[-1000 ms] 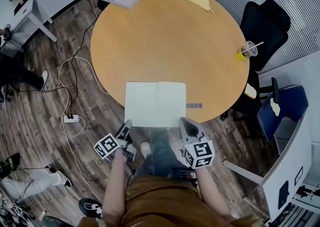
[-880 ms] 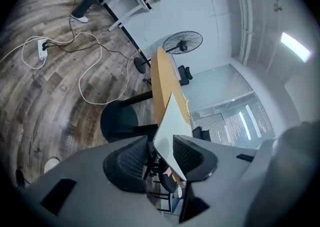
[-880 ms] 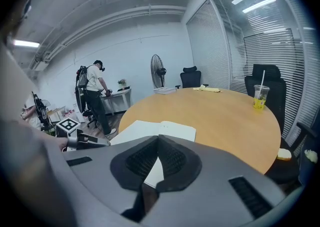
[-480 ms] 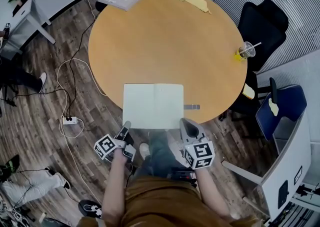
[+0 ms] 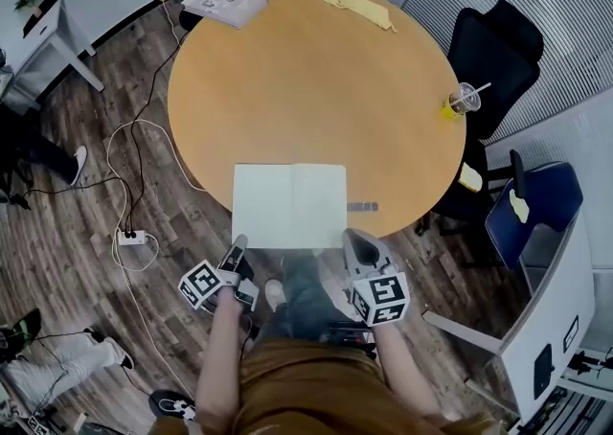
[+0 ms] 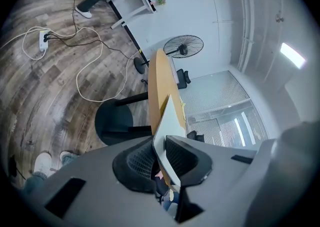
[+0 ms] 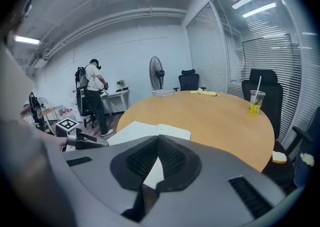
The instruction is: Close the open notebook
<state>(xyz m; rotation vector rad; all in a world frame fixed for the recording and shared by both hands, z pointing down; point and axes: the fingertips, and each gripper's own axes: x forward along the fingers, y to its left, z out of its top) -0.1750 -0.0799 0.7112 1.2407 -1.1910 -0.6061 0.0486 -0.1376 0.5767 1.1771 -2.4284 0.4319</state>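
The open notebook [image 5: 289,205] lies flat with white pages up at the near edge of the round wooden table [image 5: 316,79]. My left gripper [image 5: 239,243] is at its near left corner. In the left gripper view the notebook's white edge [image 6: 167,116] runs between the pads of the left gripper [image 6: 160,143]. Those jaws have just been closing and now pinch that edge. My right gripper [image 5: 351,234] sits at the notebook's near right corner. In the right gripper view its tips [image 7: 158,138] meet, nothing is between them, and the notebook [image 7: 145,130] lies just beyond.
A small grey item [image 5: 362,206] lies right of the notebook. Far across the table are a drink cup with straw [image 5: 464,100], a yellow cloth [image 5: 356,4] and a stack of papers [image 5: 225,2]. Chairs [image 5: 493,50] stand to the right. Cables and a power strip [image 5: 127,237] lie on the floor at left.
The view has drifted slightly. Both grippers keep their places at the notebook's near edge. The left gripper's jaws look narrower than before.
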